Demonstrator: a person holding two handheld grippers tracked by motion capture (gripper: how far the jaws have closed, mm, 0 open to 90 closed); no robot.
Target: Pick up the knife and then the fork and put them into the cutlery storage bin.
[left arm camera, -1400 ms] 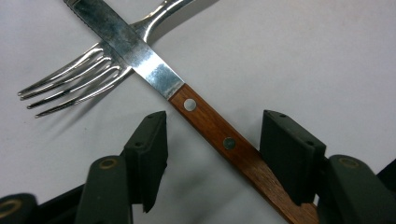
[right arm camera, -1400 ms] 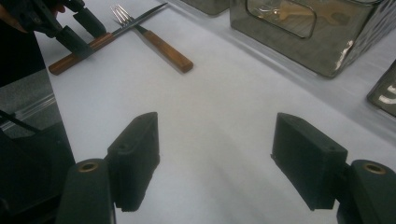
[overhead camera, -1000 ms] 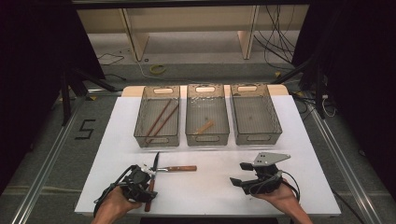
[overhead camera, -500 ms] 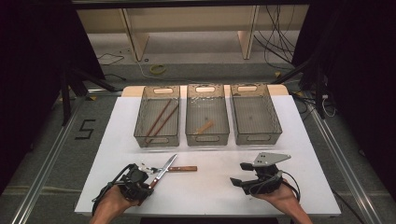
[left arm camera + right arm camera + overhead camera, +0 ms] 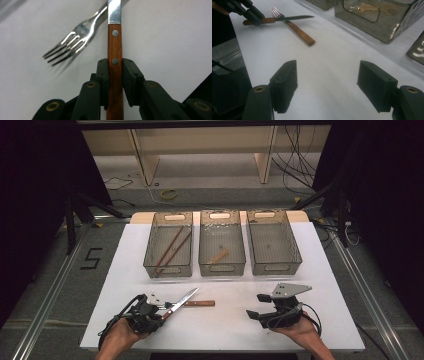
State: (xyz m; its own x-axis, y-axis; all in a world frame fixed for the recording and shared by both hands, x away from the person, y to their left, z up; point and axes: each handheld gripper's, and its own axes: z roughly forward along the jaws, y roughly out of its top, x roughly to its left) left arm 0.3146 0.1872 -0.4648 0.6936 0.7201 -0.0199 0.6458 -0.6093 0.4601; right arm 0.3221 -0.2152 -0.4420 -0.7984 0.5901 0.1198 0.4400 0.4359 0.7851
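Note:
My left gripper (image 5: 161,313) is shut on the wooden handle of a knife (image 5: 115,50); its jaws have just been closing on it, and the pads press both sides. The steel blade (image 5: 183,298) points up and to the right, crossing a fork (image 5: 75,37) that lies on the white table, with the fork's wooden handle (image 5: 201,303) pointing right. The right gripper view shows the knife (image 5: 294,18) over the fork (image 5: 299,32). My right gripper (image 5: 256,314) rests at the front right, open, with nothing between its pads (image 5: 284,85).
Three clear bins stand in a row at the back. The left bin (image 5: 150,265) holds two brown sticks, the middle bin (image 5: 222,268) a small wooden piece, the right bin (image 5: 295,255) looks bare. White table (image 5: 225,330) lies between the grippers.
The left gripper has shut on the knife's handle and swung the knife from pointing away to pointing up-right over the fork. The right gripper has not moved.

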